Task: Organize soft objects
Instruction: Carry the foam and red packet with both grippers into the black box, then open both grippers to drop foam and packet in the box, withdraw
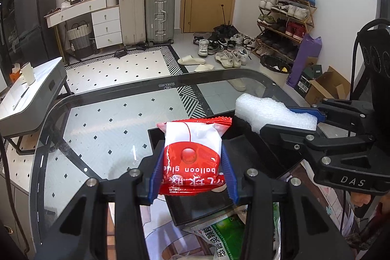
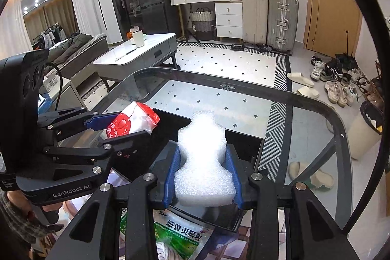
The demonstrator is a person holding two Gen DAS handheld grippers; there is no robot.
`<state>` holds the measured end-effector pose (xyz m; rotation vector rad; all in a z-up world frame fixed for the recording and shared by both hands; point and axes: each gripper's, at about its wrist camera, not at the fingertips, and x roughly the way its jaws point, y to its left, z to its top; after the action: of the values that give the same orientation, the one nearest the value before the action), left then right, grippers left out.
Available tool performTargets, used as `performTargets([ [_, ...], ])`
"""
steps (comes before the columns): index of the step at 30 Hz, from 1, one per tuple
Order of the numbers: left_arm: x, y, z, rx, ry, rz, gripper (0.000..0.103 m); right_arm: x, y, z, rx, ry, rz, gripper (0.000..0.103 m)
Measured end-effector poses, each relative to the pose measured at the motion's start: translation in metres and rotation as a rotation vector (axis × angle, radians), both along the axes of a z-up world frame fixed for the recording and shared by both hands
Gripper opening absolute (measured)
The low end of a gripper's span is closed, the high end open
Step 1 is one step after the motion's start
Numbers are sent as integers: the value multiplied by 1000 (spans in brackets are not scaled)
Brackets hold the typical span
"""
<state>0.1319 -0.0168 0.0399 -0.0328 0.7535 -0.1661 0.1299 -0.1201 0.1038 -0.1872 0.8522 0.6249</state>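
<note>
- Left wrist view: left tool point(image 1: 192, 172) clamped partway on red-and-white balloon glue packet point(image 1: 193, 150), long axis running forward along the fingers, held just above black tray point(image 1: 280, 152) on glass desk point(image 1: 102, 118); right tool point(image 1: 292, 122) alongside to the right.
- Right wrist view: right tool point(image 2: 203, 174) pinching white foam piece point(image 2: 203, 157) by its sides, upright over the same tray point(image 2: 246, 140); both hands about equally near, likely lowering next.

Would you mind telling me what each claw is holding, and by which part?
Left claw: red-and-white packet, pinched across its lower sides. Right claw: white foam piece, clamped across its wider base.
</note>
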Motion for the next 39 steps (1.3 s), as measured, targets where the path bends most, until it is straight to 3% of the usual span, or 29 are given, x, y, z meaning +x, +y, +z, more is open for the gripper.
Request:
performTargets([
  [16, 26, -12, -30, -11, 113, -23, 42, 23, 6, -37, -39, 134, 7, 38],
  [18, 23, -16, -31, 23, 96, -21, 42, 21, 6, -38, -36, 130, 10, 37],
  [39, -8, -16, -31, 49, 98, -46, 41, -6, 8, -42, -28, 152, 26, 37],
])
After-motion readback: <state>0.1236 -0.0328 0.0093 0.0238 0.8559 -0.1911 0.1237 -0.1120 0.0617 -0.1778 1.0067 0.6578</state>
